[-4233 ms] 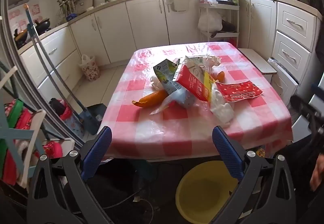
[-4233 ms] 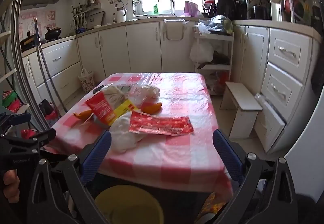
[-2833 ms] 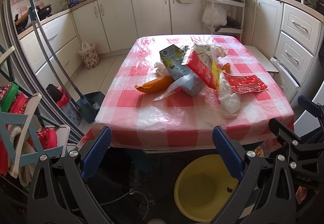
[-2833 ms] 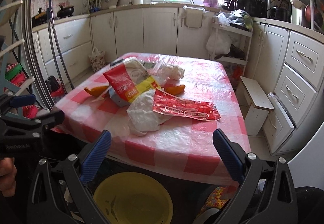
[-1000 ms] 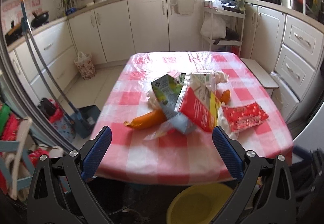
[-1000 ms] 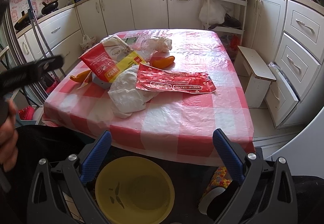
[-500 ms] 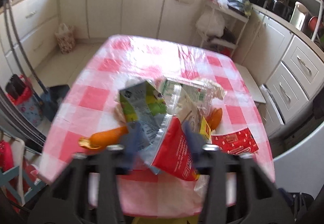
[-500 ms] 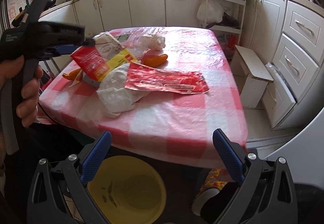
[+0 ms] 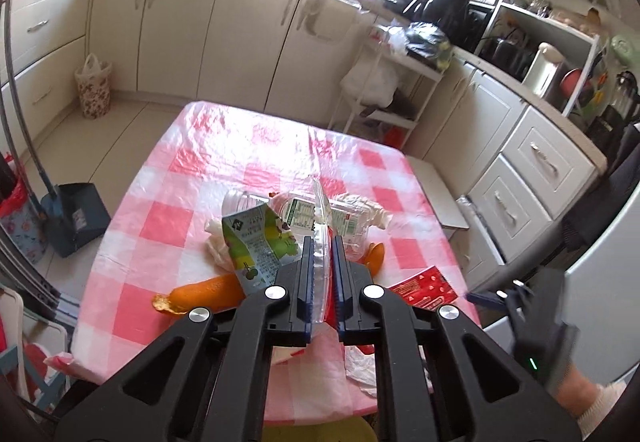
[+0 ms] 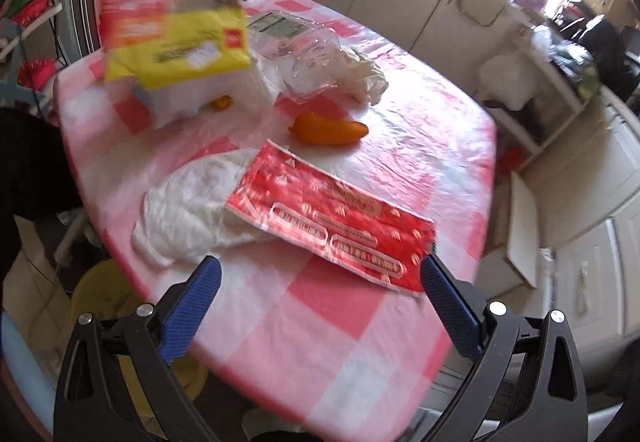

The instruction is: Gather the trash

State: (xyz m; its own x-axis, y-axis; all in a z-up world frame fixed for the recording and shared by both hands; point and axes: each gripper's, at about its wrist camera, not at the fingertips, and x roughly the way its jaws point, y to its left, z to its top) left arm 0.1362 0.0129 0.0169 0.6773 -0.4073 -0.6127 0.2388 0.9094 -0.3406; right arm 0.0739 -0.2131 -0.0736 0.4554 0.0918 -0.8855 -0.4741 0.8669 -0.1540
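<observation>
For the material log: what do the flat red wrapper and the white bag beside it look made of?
Red wrapper: thin glossy printed plastic film, probably; it lies flat and shows a sheen. White bag: thin plastic, crumpled, slightly translucent with many fine creases. Neither is certain by look alone.

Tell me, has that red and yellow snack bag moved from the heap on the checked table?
Yes. The red and yellow snack bag is lifted off the pink checked table, pinched in the left gripper, whose jaws have just closed on it.
</observation>
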